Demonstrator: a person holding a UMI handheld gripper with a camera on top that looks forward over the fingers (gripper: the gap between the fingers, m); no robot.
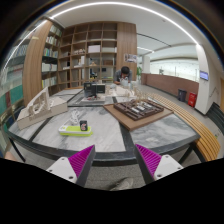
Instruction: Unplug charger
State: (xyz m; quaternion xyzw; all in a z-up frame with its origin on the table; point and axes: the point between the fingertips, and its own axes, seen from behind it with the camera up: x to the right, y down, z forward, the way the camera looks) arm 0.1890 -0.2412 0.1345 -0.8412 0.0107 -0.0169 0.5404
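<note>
My gripper (pixel 115 162) is open and empty, its two magenta pads (pixel 82 160) spread wide apart. It is held well back from a marble-topped table (pixel 110 128). On the table ahead and to the left of the fingers lies a flat yellow-green object (pixel 72 130) with a small dark block (pixel 83 125) standing on it; I cannot tell whether this is the charger. No cable or socket shows clearly. A dark bar (pixel 110 150) crosses between the fingers, in front of the table.
A wooden tray (pixel 138 108) with dark items sits on the table's right side. Further tables with white objects (pixel 40 100) and a monitor (pixel 95 90) stand beyond. Tall bookshelves (pixel 90 50) line the back wall. An aisle (pixel 180 110) runs along the right.
</note>
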